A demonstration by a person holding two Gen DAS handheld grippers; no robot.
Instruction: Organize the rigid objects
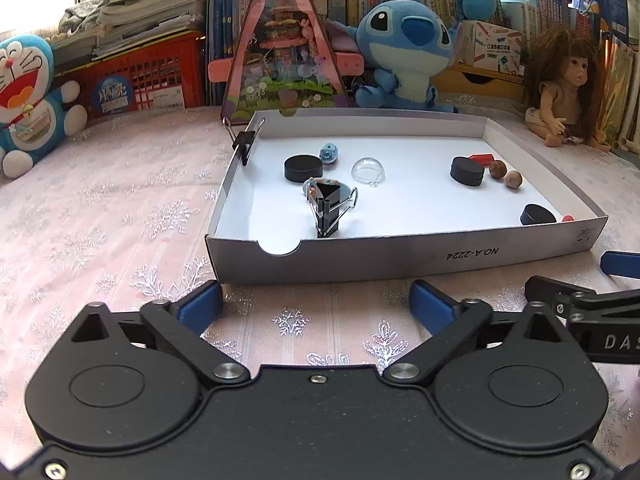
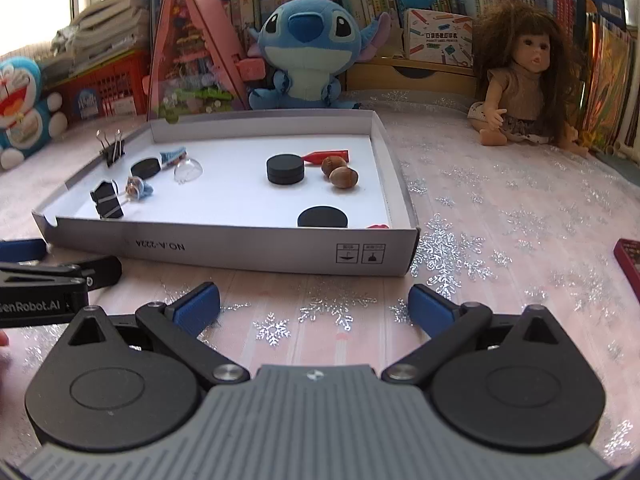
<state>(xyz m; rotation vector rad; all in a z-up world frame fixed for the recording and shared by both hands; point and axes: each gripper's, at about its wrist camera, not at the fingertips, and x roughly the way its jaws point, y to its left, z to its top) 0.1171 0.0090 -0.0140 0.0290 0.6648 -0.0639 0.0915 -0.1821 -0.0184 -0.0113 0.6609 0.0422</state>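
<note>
A shallow white cardboard tray [image 1: 400,258] [image 2: 240,246] lies on the tablecloth ahead of both grippers. Inside it are three black pucks [image 1: 303,168] [image 2: 285,168], a black binder clip [image 1: 328,216] [image 2: 107,200], a clear dome [image 1: 368,170] [image 2: 188,171], two acorns [image 1: 505,174] [image 2: 340,172], a red piece [image 1: 480,158] [image 2: 326,156] and small blue figures [image 1: 329,153]. Another binder clip [image 1: 243,144] [image 2: 112,151] grips the tray's left wall. My left gripper [image 1: 316,306] stands open, empty, just short of the tray's near wall. My right gripper [image 2: 314,306] is likewise open and empty.
Plush toys [image 1: 404,52] [image 2: 308,48], a pink triangular house model [image 1: 280,48], a doll [image 1: 564,88] [image 2: 520,80], a red crate [image 1: 132,76] and shelves of books line the far edge. A dark red object [image 2: 630,260] lies at the right.
</note>
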